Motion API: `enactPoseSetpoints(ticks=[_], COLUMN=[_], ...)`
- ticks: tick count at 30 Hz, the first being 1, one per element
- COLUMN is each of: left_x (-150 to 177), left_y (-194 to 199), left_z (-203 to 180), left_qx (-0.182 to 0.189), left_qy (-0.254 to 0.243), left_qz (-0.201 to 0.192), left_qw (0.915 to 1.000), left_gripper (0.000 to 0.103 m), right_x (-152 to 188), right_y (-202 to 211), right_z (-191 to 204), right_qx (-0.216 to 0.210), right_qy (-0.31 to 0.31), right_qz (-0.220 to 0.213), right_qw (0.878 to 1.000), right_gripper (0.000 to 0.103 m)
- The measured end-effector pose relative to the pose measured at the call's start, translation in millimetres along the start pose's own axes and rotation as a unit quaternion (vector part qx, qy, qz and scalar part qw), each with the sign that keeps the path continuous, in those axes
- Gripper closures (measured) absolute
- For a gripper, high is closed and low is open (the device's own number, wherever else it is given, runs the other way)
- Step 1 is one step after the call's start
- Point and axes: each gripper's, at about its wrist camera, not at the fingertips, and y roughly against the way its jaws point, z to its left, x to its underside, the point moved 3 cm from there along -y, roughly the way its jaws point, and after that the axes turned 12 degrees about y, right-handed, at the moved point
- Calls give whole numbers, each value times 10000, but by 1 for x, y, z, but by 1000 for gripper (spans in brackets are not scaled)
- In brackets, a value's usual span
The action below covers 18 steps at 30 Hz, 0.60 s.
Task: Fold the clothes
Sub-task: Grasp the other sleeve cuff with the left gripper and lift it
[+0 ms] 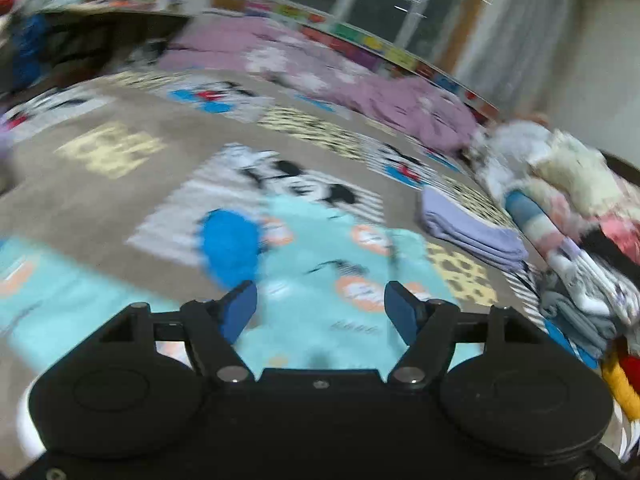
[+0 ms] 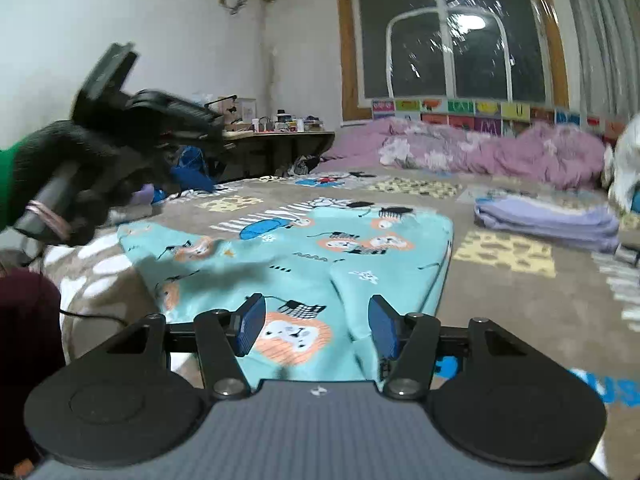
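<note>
With both sets of jaws apart and gripping nothing, right hand-held gripper (image 2: pixel 316 326) low centre over teal printed garment (image 2: pixel 304 252) spread mid-frame on bed (image 2: pixel 500 300), left hand-held gripper (image 1: pixel 320 312) above same cloth, folded lilac pile (image 2: pixel 548 220) right, gloved hand (image 2: pixel 80 172) upper left.

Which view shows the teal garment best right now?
Right wrist: the teal garment lies sharp and almost whole on the bed, lion prints legible. Left wrist shows it motion-blurred, its near part hidden behind the hand-held gripper.
</note>
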Motion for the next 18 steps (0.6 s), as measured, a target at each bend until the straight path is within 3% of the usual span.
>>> enactPoseSetpoints(ticks=[8, 13, 18], left_x=[6, 5, 12], left_y=[48, 74, 85], left_z=[87, 138, 182], left_qx=[-548, -834, -830], left_qy=[1354, 2037, 2671], left_qz=[-403, -755, -792], left_qw=[9885, 9726, 9568], left_gripper=[33, 33, 34], right_x=[-6, -15, -20], right_y=[8, 6, 0], right_z=[42, 59, 74], right_qx=[-66, -171, -305], right_qy=[722, 856, 971], right_qz=[163, 202, 226], right_qw=[9972, 9960, 9946], right_gripper=[45, 45, 45])
